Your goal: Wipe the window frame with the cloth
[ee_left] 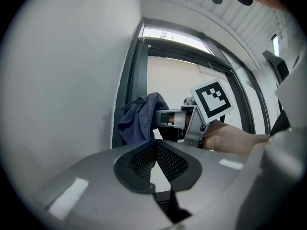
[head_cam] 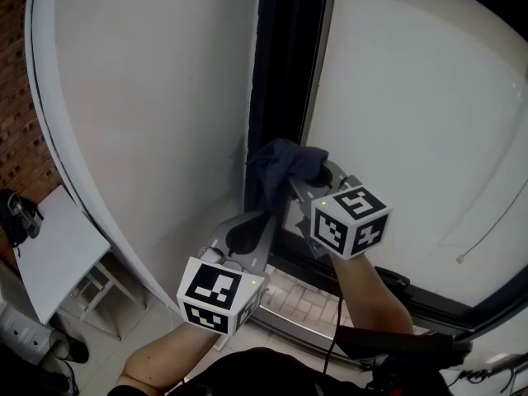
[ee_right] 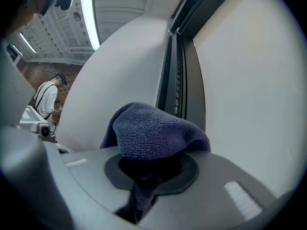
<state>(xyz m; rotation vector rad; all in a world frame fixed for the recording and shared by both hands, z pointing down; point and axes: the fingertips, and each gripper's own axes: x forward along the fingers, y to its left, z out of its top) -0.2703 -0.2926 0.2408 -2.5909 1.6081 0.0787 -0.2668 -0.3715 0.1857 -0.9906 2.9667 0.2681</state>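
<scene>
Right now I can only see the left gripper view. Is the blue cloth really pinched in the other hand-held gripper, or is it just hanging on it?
Observer: It's pinched. The right gripper view shows the cloth bunched over the right hand-held gripper, with a fold running down between its jaws.
Operator: Is anybody else around?
Observer: Yes. That same view shows a person in a white shirt, standing far off by a brick wall.
Operator: What's under the window?
Observer: The head view shows a pale brick ledge below the dark window frame.
</scene>
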